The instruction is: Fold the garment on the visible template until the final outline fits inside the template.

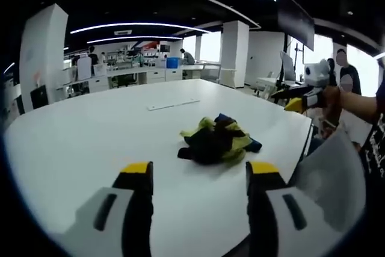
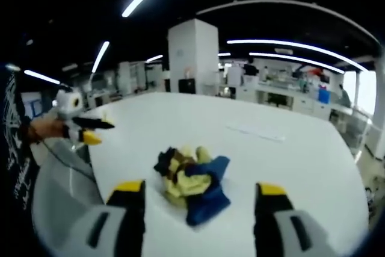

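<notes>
A crumpled garment in yellow, black and blue lies bunched on the white table, right of centre near the edge. My left gripper stands open on the near side of it, short of the cloth, with nothing between its yellow-tipped jaws. The right gripper is held in a hand above the table's right edge. In the right gripper view the same garment lies just ahead of my open right gripper, and the left gripper hangs at the left in a hand. No template outline is clear around the garment.
A thin pale strip lies flat on the table beyond the garment, also seen as the strip. A grey chair back stands at the table's edge. People, desks and pillars fill the room behind.
</notes>
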### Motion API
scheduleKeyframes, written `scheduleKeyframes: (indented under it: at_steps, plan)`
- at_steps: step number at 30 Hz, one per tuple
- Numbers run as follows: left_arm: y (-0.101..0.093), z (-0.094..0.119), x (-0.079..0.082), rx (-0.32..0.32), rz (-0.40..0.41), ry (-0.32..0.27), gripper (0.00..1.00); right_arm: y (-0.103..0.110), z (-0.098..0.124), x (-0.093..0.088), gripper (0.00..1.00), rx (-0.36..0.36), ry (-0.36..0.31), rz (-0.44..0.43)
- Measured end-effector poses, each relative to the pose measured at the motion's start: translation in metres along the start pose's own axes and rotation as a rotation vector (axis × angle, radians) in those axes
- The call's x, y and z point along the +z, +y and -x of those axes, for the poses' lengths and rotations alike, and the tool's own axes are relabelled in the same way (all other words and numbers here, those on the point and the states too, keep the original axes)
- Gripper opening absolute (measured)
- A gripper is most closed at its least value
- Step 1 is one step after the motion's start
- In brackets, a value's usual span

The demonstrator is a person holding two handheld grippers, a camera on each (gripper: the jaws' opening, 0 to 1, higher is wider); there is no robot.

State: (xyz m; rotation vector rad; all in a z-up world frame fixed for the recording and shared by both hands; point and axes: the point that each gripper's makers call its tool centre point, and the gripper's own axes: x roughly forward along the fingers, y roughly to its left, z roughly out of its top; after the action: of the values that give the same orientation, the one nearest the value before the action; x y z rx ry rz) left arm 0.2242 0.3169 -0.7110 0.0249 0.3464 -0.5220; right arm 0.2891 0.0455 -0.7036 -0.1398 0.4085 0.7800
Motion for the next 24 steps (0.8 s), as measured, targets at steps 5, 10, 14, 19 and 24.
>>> scheduleKeyframes:
  at_steps: [5, 10, 14, 19, 24]
  plan:
    - [-0.005, -0.009, 0.003, -0.027, -0.017, -0.003, 0.52, 0.003, -0.015, 0.000, 0.68, 0.027, 0.021, 0.024]
    - [-0.024, -0.025, 0.006, -0.076, -0.046, -0.002, 0.47, 0.005, -0.029, -0.002, 0.64, 0.059, 0.046, 0.055]
    - [-0.033, -0.037, 0.009, -0.106, -0.037, -0.001, 0.41, 0.002, -0.040, -0.004, 0.57, 0.074, 0.059, 0.076]
    - [-0.041, -0.049, 0.013, -0.131, -0.027, -0.010, 0.39, 0.003, -0.054, -0.003, 0.50, 0.088, 0.077, 0.109]
    - [-0.044, -0.066, 0.009, -0.162, -0.009, 0.005, 0.33, 0.004, -0.068, -0.007, 0.47, 0.130, 0.116, 0.149]
